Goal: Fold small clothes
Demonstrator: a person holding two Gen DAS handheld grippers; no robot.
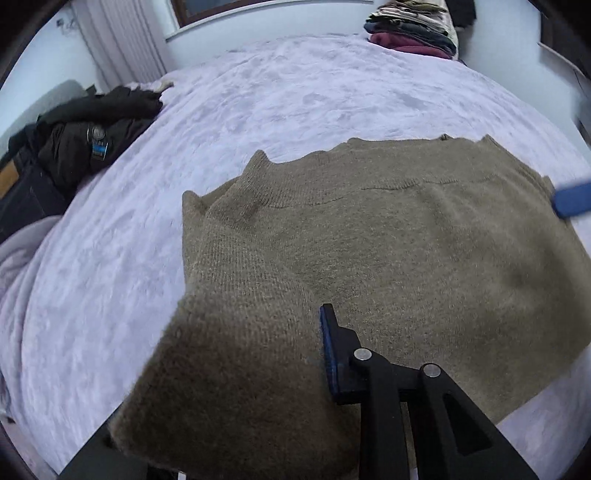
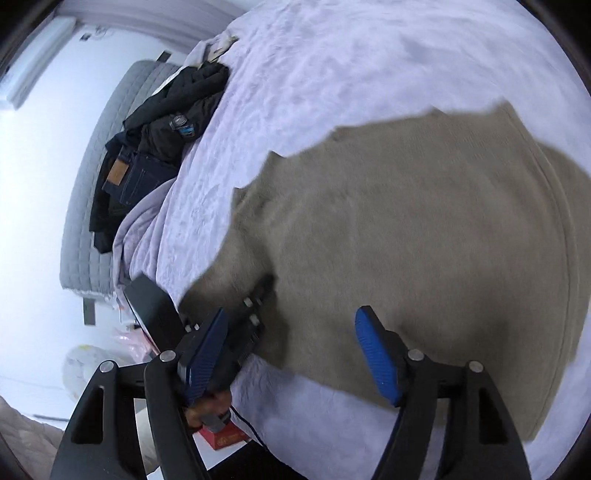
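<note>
A tan knit sweater (image 1: 388, 236) lies on the lilac bedspread (image 1: 258, 110), its left part folded over toward the middle. My left gripper (image 1: 310, 354) is shut on the sweater's lifted left fold, which drapes over and hides the left finger; only the right finger (image 1: 334, 354) shows. In the right wrist view the sweater (image 2: 424, 229) spreads under my right gripper (image 2: 295, 350), which is open and empty above the sweater's near edge. The left gripper's body (image 2: 251, 317) shows there, at the sweater's lifted edge. A blue pad of the right gripper (image 1: 572, 201) shows at the right edge of the left wrist view.
A pile of dark clothes and jeans (image 1: 74, 140) lies at the bed's left side by a grey headboard (image 2: 96, 184). A stack of folded clothes (image 1: 413, 29) sits at the far right corner. A red box (image 2: 221, 437) lies on the floor beside the bed.
</note>
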